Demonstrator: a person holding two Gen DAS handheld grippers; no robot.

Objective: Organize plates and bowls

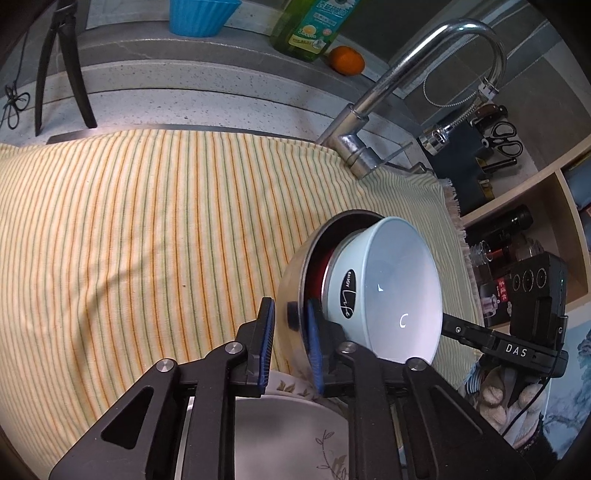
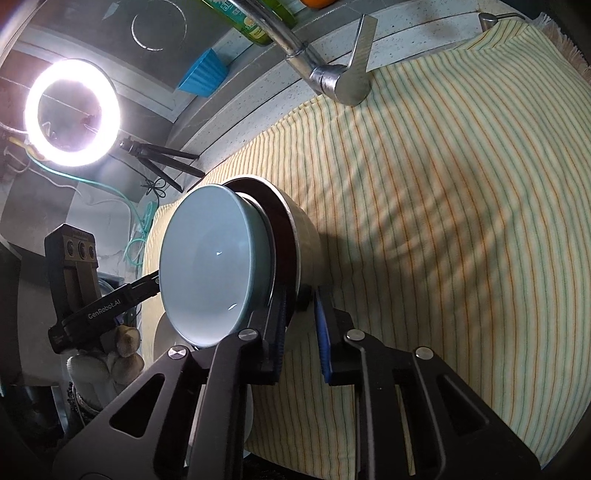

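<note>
A steel bowl (image 1: 295, 266) with a dark inside holds a pale blue bowl (image 1: 391, 288) nested in it. The pair is tipped on its side above the striped cloth. My left gripper (image 1: 289, 314) is shut on the steel bowl's wall, one blue pad outside and one inside. From the opposite side, my right gripper (image 2: 300, 306) is shut on the same steel bowl (image 2: 306, 236), beside the blue bowl (image 2: 214, 266). A white plate with a leaf pattern (image 1: 288, 435) lies under the left gripper.
A yellow striped cloth (image 1: 147, 221) covers the counter. A chrome faucet (image 1: 369, 110) stands behind it. On the back ledge are a blue cup (image 1: 199, 18), a soap bottle (image 1: 310, 26) and an orange (image 1: 346, 60). A ring light (image 2: 72, 112) shines on a tripod.
</note>
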